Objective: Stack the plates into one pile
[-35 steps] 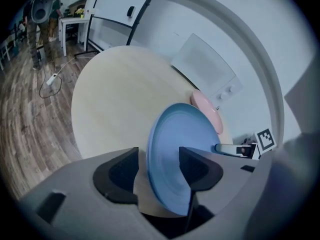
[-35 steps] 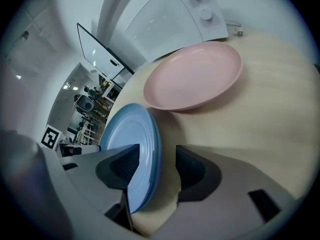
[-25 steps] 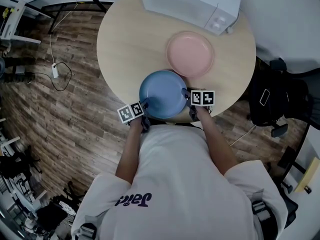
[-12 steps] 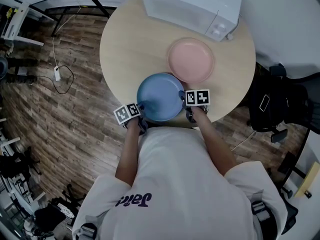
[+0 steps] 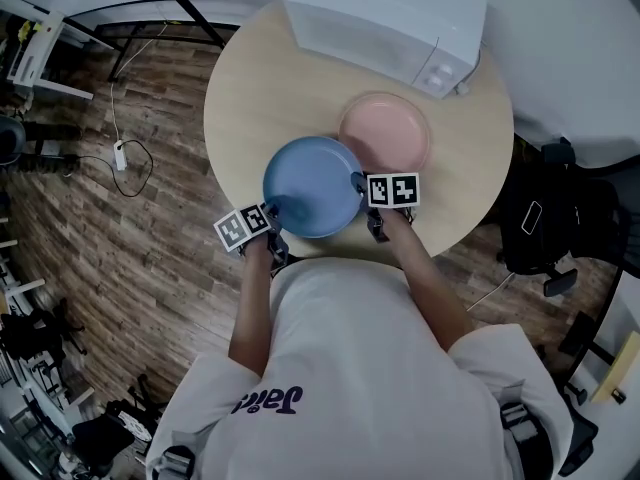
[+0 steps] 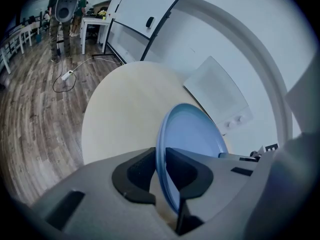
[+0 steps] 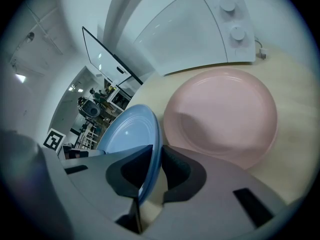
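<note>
Glossy blue plate (image 5: 312, 186), matt pink plate (image 5: 386, 134), smooth pale-wood table (image 5: 245, 98).

From overhead we look steeply down on the round table (image 5: 240, 98); our two gripper cameras sit close, facing across it, sharing the blue plate (image 6: 195, 139).

Table (image 5: 250, 98) w/ pink plate (image 5: 392, 133), microwave (image 5: 385, 13)

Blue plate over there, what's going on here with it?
A person is working with handheld tongs in each hand. The left tongs and right tongs have just been closing on opposite edges of the blue plate, and both now grip its rim, holding it over the round table. The pink plate lies flat right beside it, in front of the white microwave. The plates are not yet stacked.
</note>
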Available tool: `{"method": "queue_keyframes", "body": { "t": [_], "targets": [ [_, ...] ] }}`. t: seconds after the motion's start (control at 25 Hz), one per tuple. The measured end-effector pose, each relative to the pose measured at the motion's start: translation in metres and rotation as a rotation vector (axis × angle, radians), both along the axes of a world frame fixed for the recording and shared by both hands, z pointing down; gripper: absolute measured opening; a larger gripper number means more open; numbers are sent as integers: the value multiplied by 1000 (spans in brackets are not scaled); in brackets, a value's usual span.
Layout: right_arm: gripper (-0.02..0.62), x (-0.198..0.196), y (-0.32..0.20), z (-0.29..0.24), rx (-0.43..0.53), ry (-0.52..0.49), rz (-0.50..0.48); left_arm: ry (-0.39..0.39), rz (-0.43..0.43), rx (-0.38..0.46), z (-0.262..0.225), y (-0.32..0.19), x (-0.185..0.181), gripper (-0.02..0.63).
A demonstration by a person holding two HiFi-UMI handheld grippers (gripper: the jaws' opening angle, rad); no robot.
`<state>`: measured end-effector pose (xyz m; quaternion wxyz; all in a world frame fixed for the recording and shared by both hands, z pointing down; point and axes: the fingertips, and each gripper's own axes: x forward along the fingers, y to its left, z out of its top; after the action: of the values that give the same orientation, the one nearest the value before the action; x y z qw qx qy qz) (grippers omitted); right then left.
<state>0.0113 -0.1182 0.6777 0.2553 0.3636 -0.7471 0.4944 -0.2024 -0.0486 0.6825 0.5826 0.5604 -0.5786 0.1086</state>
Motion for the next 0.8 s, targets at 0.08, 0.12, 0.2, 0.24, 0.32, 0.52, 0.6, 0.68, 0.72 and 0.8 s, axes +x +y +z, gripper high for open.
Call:
{"method": "queue_keyframes", "body": {
  "t": [0.08, 0.12, 0.2, 0.24, 0.32, 0.52, 0.6, 0.68, 0.72, 0.8],
  "targets": [
    [60, 5, -16, -8, 21, -11, 29, -15, 25, 25, -9, -19, 4, 74],
    [60, 9, -24, -12, 32, -14, 46, -23, 43, 38, -13, -30, 8, 74],
    [60, 20, -39, -17, 49, -11, 84, -37, 86, 59, -20, -51, 18, 74],
    [60, 28, -46, -18, 56, -7, 106, -42, 111, 68, -22, -61, 24, 74],
    [60, 47, -59, -21, 72, 6, 153, -49, 165, 84, -25, -81, 41, 74],
    [60, 98, -83, -21, 101, 52, 259, -80, 293, 121, -24, -125, 88, 74],
    [60, 118, -88, -18, 106, 73, 294, -87, 331, 126, -19, -138, 107, 74],
    [60, 136, -91, -12, 104, 90, 328, -106, 369, 129, -14, -148, 125, 74],
    [60, 144, -92, -9, 102, 99, 341, -123, 390, 132, -12, -153, 133, 74],
    [60, 158, -93, -3, 98, 118, 359, -164, 429, 148, -7, -161, 147, 75]
  ]
}}
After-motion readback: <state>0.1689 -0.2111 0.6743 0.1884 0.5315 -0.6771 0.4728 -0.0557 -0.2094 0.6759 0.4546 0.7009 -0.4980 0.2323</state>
